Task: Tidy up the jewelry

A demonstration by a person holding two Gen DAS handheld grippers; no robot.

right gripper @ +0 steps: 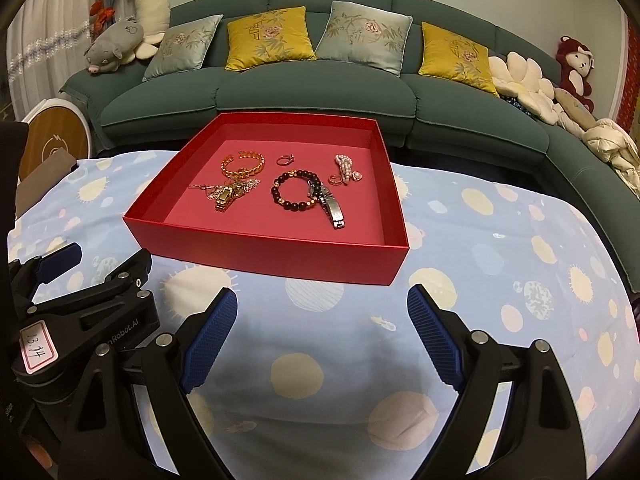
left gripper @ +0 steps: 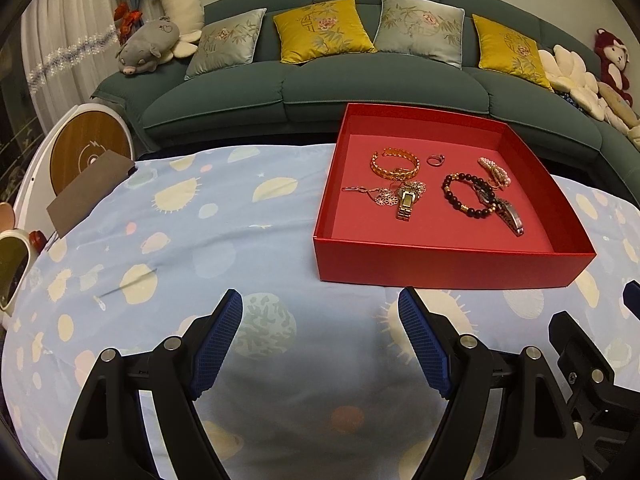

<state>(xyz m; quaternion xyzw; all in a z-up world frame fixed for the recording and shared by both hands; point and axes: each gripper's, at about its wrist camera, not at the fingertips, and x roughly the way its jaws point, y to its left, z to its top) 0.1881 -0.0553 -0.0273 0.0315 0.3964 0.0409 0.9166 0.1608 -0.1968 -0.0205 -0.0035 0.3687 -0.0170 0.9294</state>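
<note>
The red box (right gripper: 280, 248) with the jewelry lay straight ahead of the right gripper (right gripper: 322, 340) but up-right of the left gripper (left gripper: 320, 344), both fingers open and empty.

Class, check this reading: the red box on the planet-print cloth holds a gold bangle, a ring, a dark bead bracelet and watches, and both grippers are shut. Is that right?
Not quite. The left gripper and right gripper are open and empty, as each wrist view shows. The rest stands.
</note>
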